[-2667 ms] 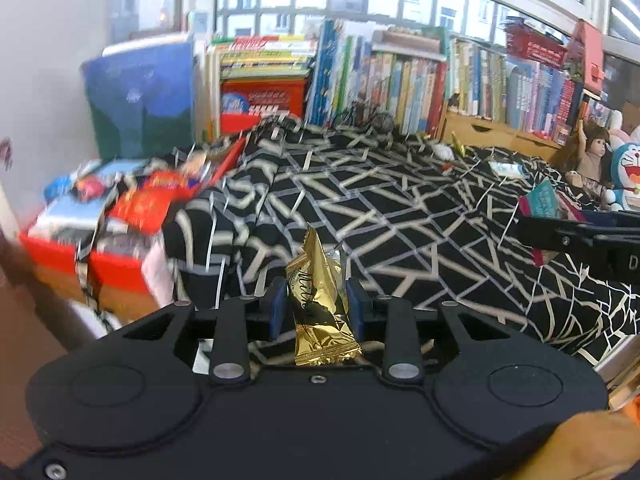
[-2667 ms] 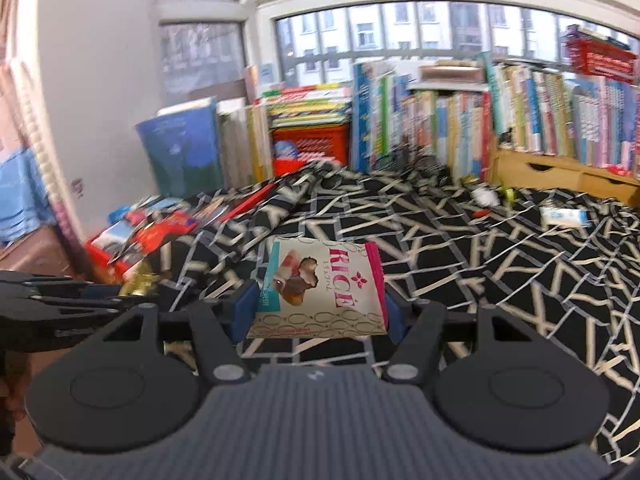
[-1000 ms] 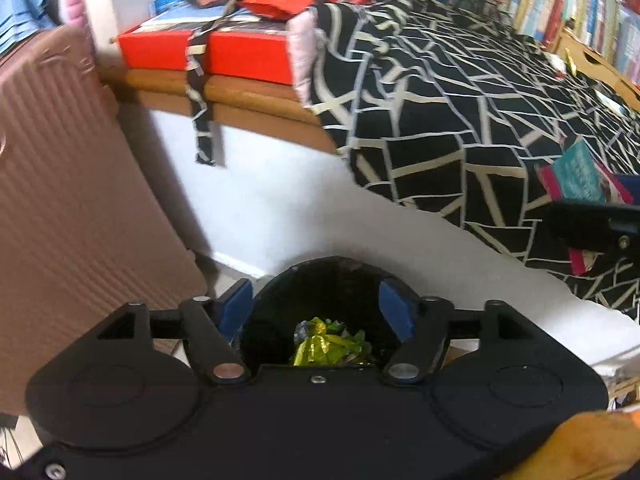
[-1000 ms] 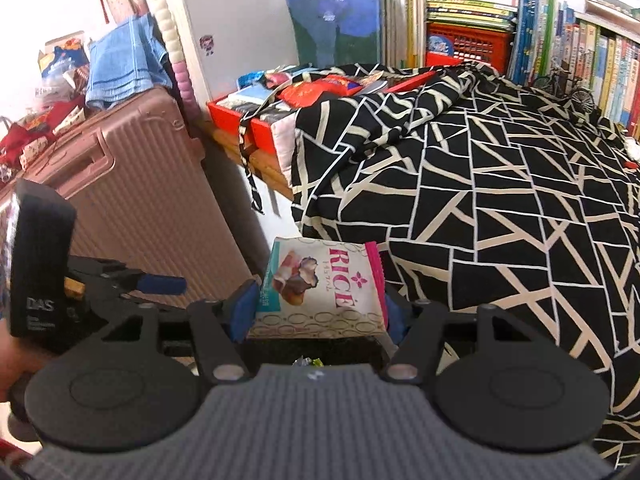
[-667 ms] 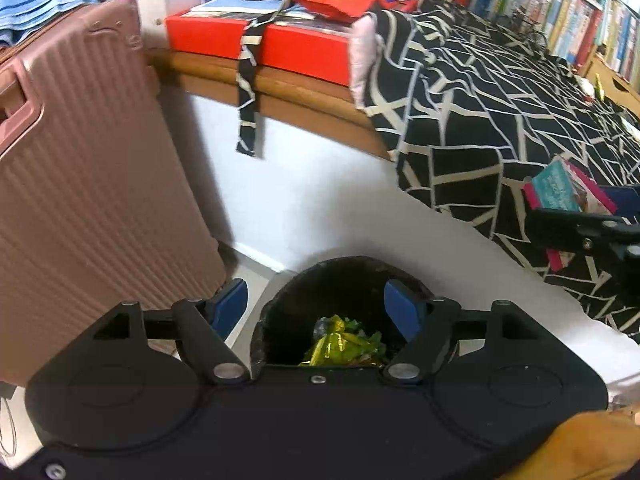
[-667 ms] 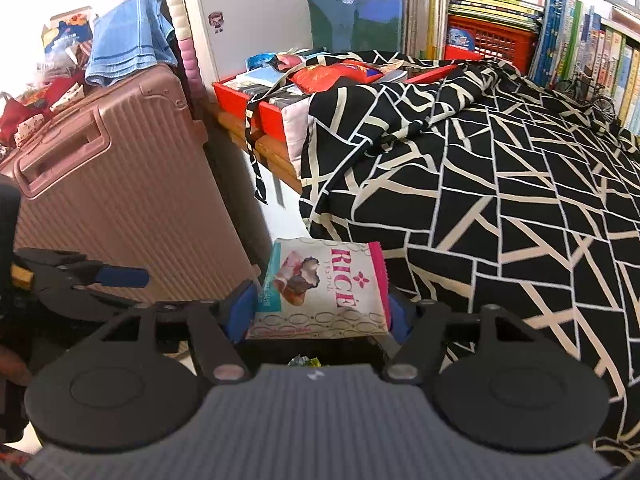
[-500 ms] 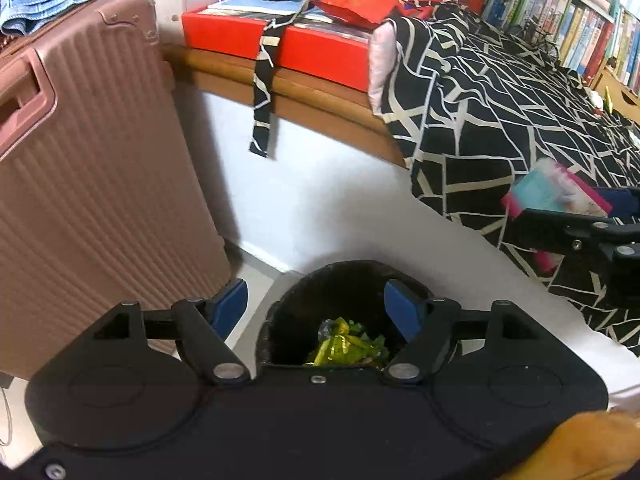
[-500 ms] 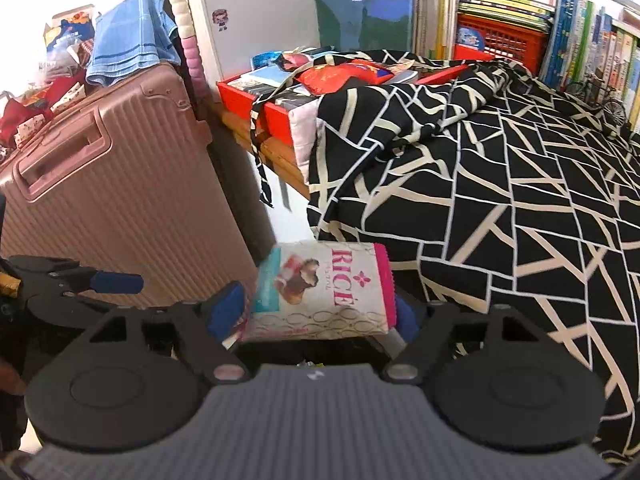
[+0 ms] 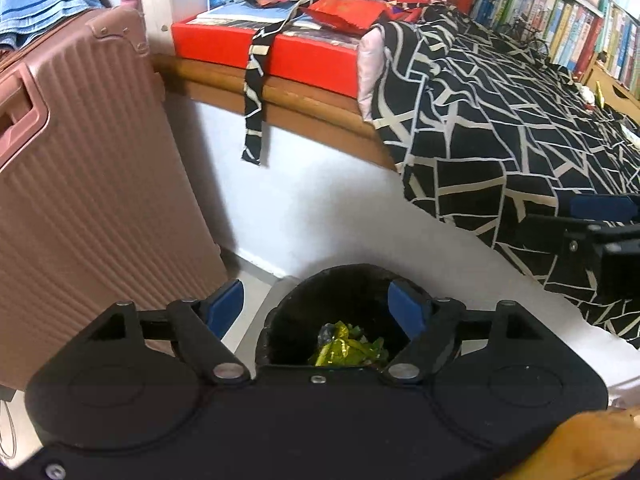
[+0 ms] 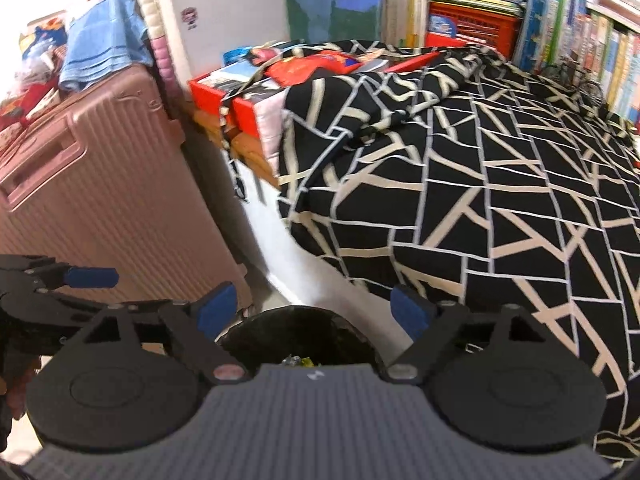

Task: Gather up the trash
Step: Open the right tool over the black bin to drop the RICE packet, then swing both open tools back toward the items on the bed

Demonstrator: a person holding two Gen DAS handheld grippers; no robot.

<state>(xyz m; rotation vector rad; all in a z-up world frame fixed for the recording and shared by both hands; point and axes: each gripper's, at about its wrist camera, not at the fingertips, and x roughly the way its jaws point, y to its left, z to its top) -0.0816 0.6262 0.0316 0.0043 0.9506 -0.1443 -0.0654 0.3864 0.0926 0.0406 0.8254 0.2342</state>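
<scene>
A round black trash bin [image 9: 344, 280] stands on the floor beside the bed, with green and gold wrappers [image 9: 346, 346] lying inside it. My left gripper [image 9: 316, 304] hovers over the bin, open and holding nothing. In the right wrist view the same bin [image 10: 296, 326] sits just below my right gripper [image 10: 314, 306], which is also open and empty. The rice snack packet is out of sight. The left gripper [image 10: 60, 280] shows at the left edge of the right wrist view.
A pink ribbed suitcase [image 9: 80, 184] stands left of the bin. The bed with a black and cream patterned cover [image 10: 480, 208] rises on the right. A red box [image 9: 260, 46] with papers lies on the wooden ledge. Bookshelves [image 10: 520, 12] line the back.
My right gripper opened and the rice snack packet left it, dropping from view. Earlier the left gripper let go of its gold wrapper over the bin. Both views drifted slightly.
</scene>
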